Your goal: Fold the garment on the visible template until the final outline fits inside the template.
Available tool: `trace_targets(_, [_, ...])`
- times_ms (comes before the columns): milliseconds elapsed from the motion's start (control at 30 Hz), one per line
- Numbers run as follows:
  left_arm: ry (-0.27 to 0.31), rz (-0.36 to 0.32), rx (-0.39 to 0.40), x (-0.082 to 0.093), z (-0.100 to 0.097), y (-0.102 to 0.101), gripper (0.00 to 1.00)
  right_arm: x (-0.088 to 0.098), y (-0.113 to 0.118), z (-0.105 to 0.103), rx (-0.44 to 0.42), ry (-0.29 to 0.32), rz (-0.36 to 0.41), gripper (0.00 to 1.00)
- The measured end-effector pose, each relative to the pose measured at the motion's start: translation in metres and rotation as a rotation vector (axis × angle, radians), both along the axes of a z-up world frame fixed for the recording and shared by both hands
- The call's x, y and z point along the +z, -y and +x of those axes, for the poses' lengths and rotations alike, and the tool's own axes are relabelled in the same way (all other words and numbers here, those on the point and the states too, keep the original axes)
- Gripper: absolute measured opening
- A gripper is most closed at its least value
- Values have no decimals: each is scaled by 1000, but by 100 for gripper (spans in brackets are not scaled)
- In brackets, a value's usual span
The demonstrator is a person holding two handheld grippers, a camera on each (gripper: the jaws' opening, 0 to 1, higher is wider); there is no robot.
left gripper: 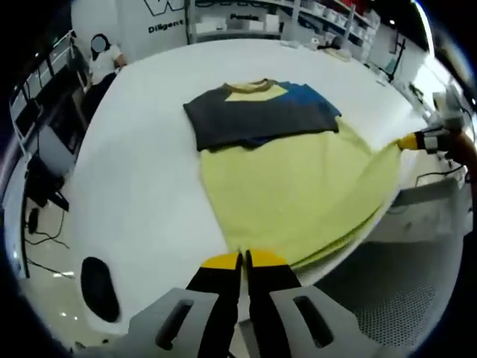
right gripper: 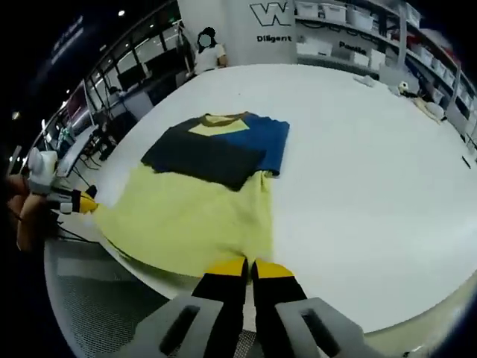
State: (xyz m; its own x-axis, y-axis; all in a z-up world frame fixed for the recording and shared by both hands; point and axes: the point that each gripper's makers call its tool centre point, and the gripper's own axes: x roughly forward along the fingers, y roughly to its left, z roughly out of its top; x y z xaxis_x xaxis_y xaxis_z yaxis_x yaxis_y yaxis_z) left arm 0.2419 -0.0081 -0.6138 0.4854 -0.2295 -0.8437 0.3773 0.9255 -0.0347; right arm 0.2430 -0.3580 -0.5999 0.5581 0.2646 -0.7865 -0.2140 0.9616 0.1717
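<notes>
item: yellow t-shirt (left gripper: 298, 186), sleeves folded in, flat on white counter (left gripper: 141, 179), hem at near edge. left tool (left gripper: 244, 261) and right tool (right gripper: 250, 268) each clamped on a hem corner. advice: lift evenly, carry hem to collar, keep taut.
</notes>
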Motion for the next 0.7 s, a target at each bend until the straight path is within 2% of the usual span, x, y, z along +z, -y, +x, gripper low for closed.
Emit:
trace_targets(200, [68, -16, 20, 15, 19, -2, 0, 11, 3, 13, -34, 40, 19, 0])
trace_targets(467, [109, -28, 16, 28, 37, 1, 0, 21, 2, 28, -46, 71, 30, 0])
trace_targets(700, [166, -29, 13, 45, 63, 3, 0, 35, 3, 48, -62, 108, 35, 0])
